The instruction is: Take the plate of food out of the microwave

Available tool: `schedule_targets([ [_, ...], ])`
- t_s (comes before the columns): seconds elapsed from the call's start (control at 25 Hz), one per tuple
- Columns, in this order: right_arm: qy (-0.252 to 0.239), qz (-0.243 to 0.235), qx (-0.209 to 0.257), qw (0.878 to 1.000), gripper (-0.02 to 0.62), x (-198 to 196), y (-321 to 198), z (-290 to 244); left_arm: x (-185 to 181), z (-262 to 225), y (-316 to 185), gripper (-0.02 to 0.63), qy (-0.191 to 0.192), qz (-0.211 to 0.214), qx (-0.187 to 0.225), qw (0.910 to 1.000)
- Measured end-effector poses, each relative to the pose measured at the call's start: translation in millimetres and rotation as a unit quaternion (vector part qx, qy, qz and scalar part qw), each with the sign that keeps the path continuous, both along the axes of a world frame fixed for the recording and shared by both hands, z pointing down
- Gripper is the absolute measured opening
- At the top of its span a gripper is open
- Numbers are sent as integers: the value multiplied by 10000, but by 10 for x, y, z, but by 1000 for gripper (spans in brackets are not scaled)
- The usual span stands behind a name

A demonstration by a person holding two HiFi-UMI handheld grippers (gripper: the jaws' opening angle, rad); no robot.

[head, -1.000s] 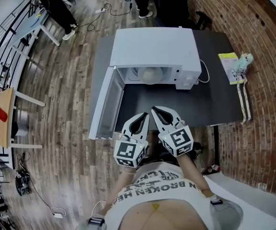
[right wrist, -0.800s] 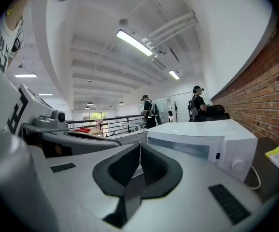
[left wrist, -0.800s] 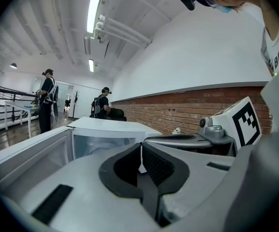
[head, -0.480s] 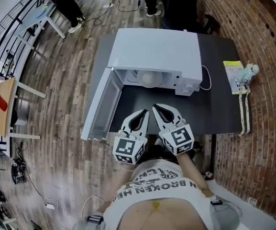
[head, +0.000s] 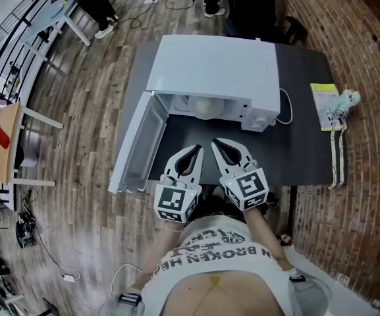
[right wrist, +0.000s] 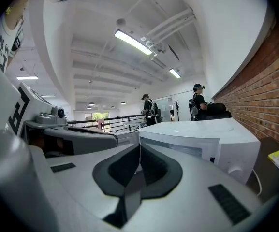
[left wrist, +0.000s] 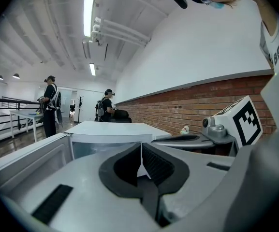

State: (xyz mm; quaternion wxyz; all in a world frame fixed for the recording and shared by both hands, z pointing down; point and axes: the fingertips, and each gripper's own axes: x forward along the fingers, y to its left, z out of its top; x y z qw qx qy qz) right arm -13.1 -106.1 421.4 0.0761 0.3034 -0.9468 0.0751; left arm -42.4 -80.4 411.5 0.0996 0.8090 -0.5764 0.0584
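A white microwave (head: 213,68) stands on a dark table (head: 308,143) with its door (head: 139,143) swung open to the left. Inside the cavity a pale round plate of food (head: 206,107) shows. My left gripper (head: 198,149) and right gripper (head: 215,143) hover side by side above the table's near edge, a short way in front of the opening. Both are shut with nothing between the jaws. In the left gripper view the microwave (left wrist: 108,129) lies ahead past the left gripper (left wrist: 140,149); in the right gripper view the microwave (right wrist: 202,139) stands ahead beyond the right gripper (right wrist: 139,146).
A yellow booklet and a small toy (head: 338,104) lie at the table's right edge by a brick wall (head: 361,58). A white cable (head: 286,110) runs from the microwave's right side. People (left wrist: 50,105) stand in the background; a wooden stand (head: 2,143) is at far left.
Both grippers have drifted slightly toward the table's near edge together, still shut. The head view has shifted, so the microwave sits a little higher in frame.
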Motion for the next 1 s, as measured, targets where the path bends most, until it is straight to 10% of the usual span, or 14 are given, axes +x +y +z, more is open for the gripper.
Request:
schedule_targets([
  [1.0,340,1164,-376,9919,9,-307,-884,305,-504,333,-1042,15,483,1019,-457,9926],
])
